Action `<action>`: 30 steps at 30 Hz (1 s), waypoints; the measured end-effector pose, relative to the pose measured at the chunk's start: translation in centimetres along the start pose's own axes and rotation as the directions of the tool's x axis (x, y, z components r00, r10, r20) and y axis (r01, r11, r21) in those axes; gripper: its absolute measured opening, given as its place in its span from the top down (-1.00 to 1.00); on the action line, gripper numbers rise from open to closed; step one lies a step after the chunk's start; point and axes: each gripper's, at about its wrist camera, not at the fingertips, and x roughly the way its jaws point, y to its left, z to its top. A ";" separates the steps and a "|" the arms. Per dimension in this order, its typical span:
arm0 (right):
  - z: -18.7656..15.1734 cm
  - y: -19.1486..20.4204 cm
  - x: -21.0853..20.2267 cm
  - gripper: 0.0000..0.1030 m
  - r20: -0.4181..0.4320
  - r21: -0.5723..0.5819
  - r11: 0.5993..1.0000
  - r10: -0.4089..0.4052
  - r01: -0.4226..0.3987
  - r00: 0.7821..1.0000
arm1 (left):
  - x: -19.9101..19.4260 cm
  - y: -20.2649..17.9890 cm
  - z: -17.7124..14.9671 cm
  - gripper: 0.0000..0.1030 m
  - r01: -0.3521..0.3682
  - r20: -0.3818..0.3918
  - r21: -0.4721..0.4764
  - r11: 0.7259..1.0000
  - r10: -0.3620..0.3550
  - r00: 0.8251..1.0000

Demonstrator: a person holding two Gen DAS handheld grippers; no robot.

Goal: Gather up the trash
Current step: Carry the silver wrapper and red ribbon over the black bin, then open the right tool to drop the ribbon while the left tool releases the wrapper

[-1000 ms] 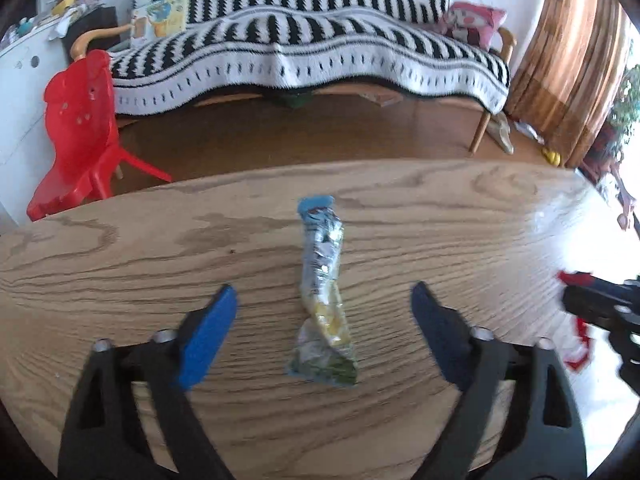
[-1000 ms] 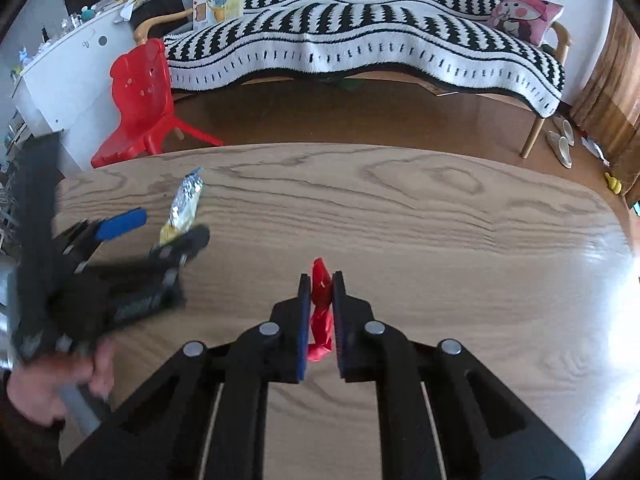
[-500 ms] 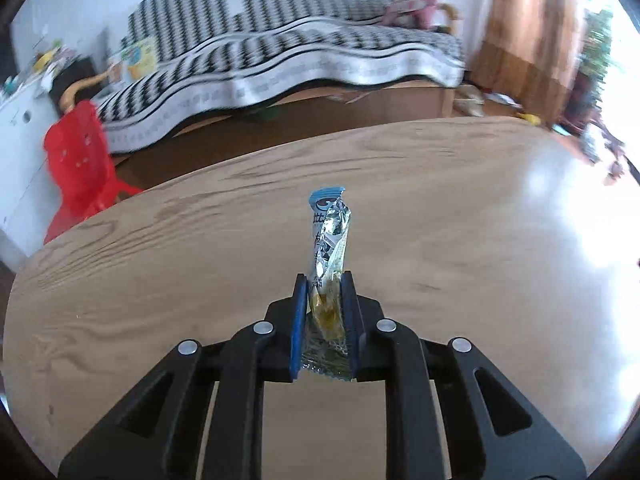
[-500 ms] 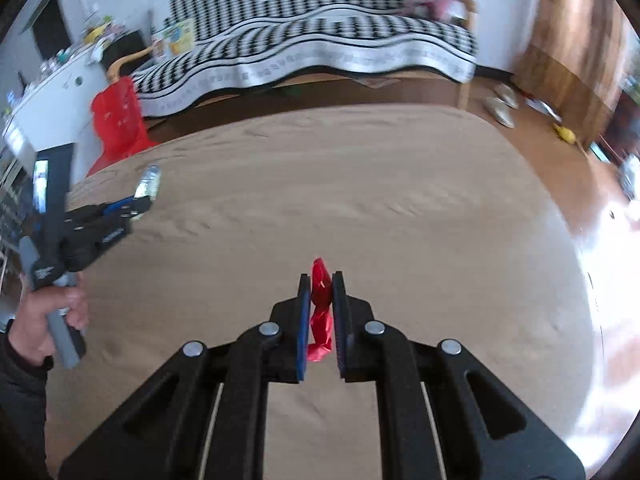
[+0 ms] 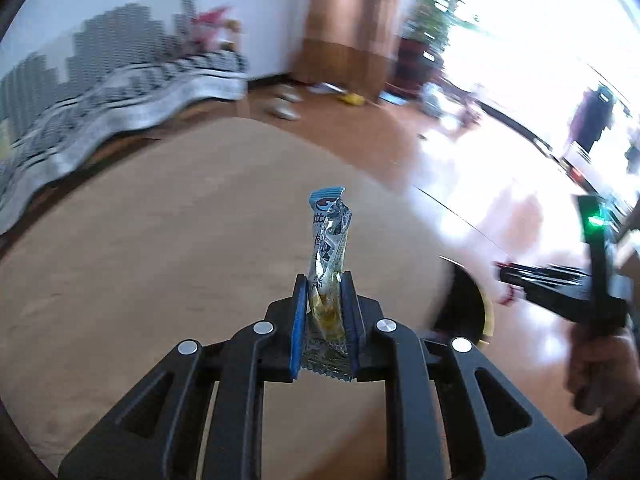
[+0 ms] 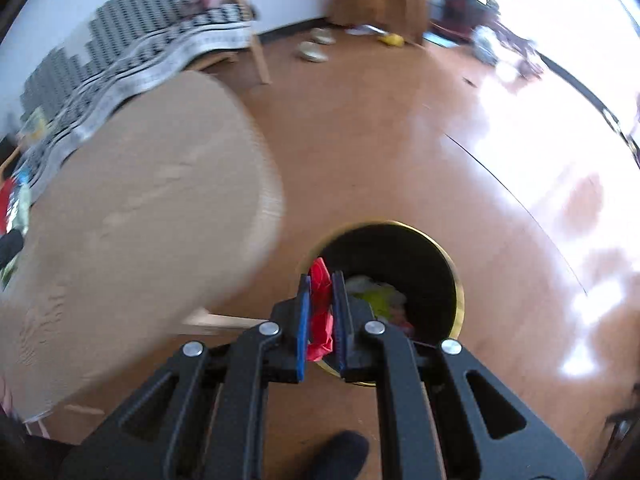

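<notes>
Step in hand: carrying, I'd say — both pieces of trash are picked up and on their way to the bin, neither dropped yet.
Left gripper (image 5: 325, 312): clenched on the foil snack wrapper (image 5: 329, 248), which stands up between the blue pads (image 5: 299, 328); its lower crimped end sticks out toward the camera.
Where that wrapper is: held above the right end of the wooden table (image 5: 160, 240), not yet over the bin.
Right gripper (image 6: 320, 312): clamped on a crumpled red wrapper (image 6: 320, 304), hanging over the near left rim of the trash bin (image 6: 456, 280).
Bin: dark, round, gold-rimmed, standing on the floor just right of the table; some pale and yellow-green rubbish already lies inside.
Seen from the left side: the bin's edge (image 5: 486, 312) shows just right of the gripper, and the right gripper is beyond it, blurred.
Next move, as I judge it: nudge the right gripper a little farther over the opening, then let the jaws part so the red piece falls in.
After that: bring the left gripper rightward past the table edge, over the bin, and release too.
Care needed: the red wrapper sits near the rim, so an early release could miss.
</notes>
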 end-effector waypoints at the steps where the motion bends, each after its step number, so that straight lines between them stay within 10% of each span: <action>1: -0.3 -0.9 0.4 0.78 -0.009 0.012 1.000 -0.010 0.011 1.000 | 1.0 -2.4 -0.2 0.69 0.024 -0.006 0.027 0.999 -0.023 1.000; 10: -1.0 -8.1 4.4 0.78 -0.103 0.093 0.996 0.012 -0.003 0.995 | 8.5 -11.8 -2.2 0.68 0.167 -0.122 0.093 0.982 -0.155 0.980; 27: 1.0 -8.3 6.8 0.74 -0.131 0.155 0.987 0.070 -0.050 0.989 | 11.1 -13.4 -1.4 0.68 0.191 -0.142 0.089 0.978 -0.178 0.974; 30: 1.3 -8.7 6.3 -0.24 -0.112 0.167 0.985 0.069 -0.050 0.991 | 11.1 -13.4 -1.5 0.68 0.202 -0.144 0.090 0.975 -0.188 0.971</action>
